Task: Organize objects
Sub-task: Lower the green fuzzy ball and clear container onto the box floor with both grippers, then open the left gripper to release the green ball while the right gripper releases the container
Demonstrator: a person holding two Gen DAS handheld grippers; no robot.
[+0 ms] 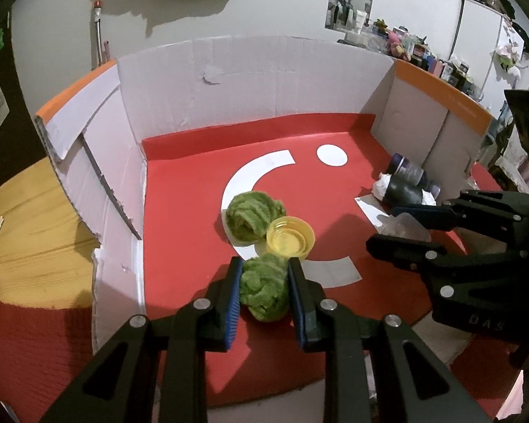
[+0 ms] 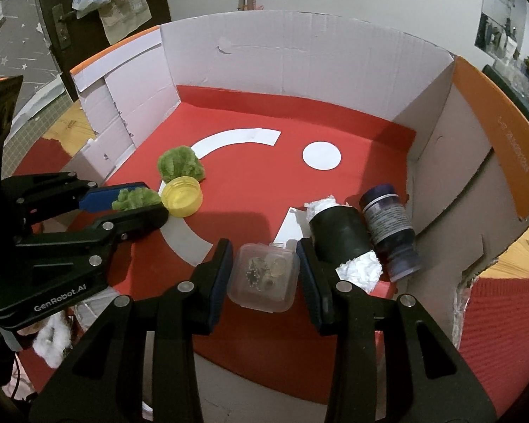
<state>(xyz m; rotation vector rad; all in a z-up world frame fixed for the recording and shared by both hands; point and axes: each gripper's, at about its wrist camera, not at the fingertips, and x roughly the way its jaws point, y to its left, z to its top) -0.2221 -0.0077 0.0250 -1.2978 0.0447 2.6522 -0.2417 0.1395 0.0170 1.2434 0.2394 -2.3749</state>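
Observation:
My left gripper (image 1: pixel 264 278) is shut on a green fuzzy ball (image 1: pixel 264 290), held just in front of a yellow cap (image 1: pixel 290 241); it also shows in the right wrist view (image 2: pixel 137 202). A second green fuzzy ball (image 1: pixel 252 216) lies behind the cap on the red mat (image 1: pixel 180 211). My right gripper (image 2: pixel 264 264) has its pads on both sides of a clear plastic box (image 2: pixel 264 276) with small items inside. Right of it lie a black tube stuffed with white paper (image 2: pixel 342 239) and a dark bottle (image 2: pixel 391 229).
White cardboard walls (image 2: pixel 299 60) with orange edges enclose the mat on the left, back and right. White arc (image 2: pixel 236 139) and circle (image 2: pixel 321 155) marks lie on the mat. A wooden surface (image 1: pixel 31 218) lies outside the left wall.

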